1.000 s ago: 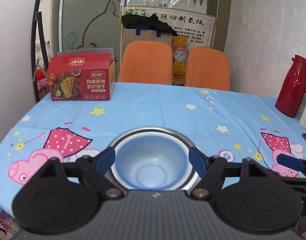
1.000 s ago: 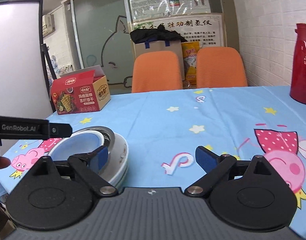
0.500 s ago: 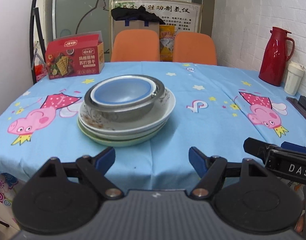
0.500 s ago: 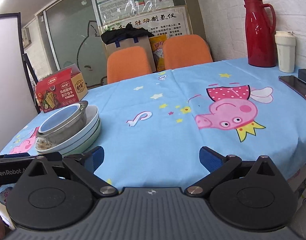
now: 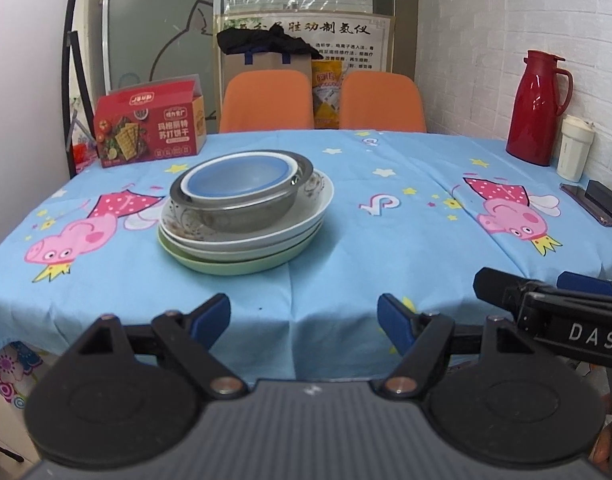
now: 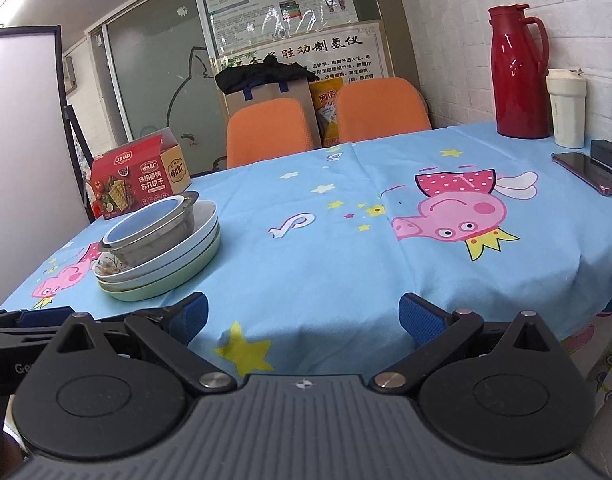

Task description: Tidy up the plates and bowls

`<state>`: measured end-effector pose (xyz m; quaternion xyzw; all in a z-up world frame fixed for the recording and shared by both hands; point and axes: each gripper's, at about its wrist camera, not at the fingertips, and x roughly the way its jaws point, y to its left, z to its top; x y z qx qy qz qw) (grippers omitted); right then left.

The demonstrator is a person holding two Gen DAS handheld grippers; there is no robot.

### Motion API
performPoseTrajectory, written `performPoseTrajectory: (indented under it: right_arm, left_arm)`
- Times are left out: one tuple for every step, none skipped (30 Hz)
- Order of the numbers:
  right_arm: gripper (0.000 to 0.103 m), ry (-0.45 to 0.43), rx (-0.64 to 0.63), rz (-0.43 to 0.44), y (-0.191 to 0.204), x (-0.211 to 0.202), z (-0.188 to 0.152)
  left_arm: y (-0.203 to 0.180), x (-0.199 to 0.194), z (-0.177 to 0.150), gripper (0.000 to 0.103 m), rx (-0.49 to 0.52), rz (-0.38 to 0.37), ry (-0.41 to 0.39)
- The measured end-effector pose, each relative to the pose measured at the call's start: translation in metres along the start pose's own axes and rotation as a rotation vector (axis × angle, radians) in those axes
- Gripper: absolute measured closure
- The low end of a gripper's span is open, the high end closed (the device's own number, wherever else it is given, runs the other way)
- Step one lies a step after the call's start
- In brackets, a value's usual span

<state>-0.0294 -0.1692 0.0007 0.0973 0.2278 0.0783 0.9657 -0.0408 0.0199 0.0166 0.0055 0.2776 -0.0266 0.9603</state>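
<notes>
My left gripper (image 5: 304,320) is nearer the stacked bowls and plates (image 5: 246,216), at eleven o'clock. Both grippers' fingers (image 6: 419,318) stand apart, seemingly empty.

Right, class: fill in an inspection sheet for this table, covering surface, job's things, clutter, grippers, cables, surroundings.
Surface: tablecloth, blue, cartoon print.
Job's things: blue bowl inside steel bowl, on stacked plates.
Clutter: cracker box, red flask, cup, phone.
Grippers: left hand-held gripper and right hand-held gripper open, empty, off the near table edge.
Cables: nothing seen.
Surroundings: two orange chairs, posters, brick wall.
</notes>
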Motion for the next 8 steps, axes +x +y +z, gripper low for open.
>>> performPoseTrajectory:
  right_arm:
    - [0.0, 0.001, -0.003, -0.001, 0.0002, -0.0004, 0.0001]
    - [0.0, 0.001, -0.006, -0.002, 0.0006, -0.0007, 0.0001]
    - [0.0, 0.001, -0.01, -0.002, 0.0012, -0.0008, 0.0]
    - [0.0, 0.001, -0.015, 0.0, 0.0021, -0.0009, -0.0001]
    - [0.0, 0.003, -0.018, 0.001, 0.0029, -0.0009, -0.0003]
    - [0.0, 0.004, -0.02, 0.002, 0.0033, -0.0008, -0.0004]
    - [0.0, 0.005, -0.022, 0.003, 0.0038, -0.0008, -0.0006]
    - [0.0, 0.006, -0.024, 0.003, 0.004, -0.0004, -0.0008]
  left_arm:
    - [-0.0003, 0.0, -0.0005, 0.029, 0.002, 0.003, -0.001]
    - [0.0002, 0.0001, -0.0007, 0.029, -0.001, 0.003, -0.003]
    - [0.0014, -0.0004, -0.0011, 0.029, -0.006, 0.001, -0.009]
    - [0.0025, -0.0013, -0.0015, 0.029, -0.013, -0.003, -0.017]
    - [0.0037, -0.0022, -0.0017, 0.029, -0.02, -0.007, -0.024]
    - [0.0044, -0.0032, -0.0014, 0.029, -0.025, -0.008, -0.03]
    - [0.0048, -0.0035, -0.0011, 0.029, -0.028, -0.004, -0.031]
    - [0.005, -0.0039, -0.0007, 0.029, -0.028, -0.003, -0.035]
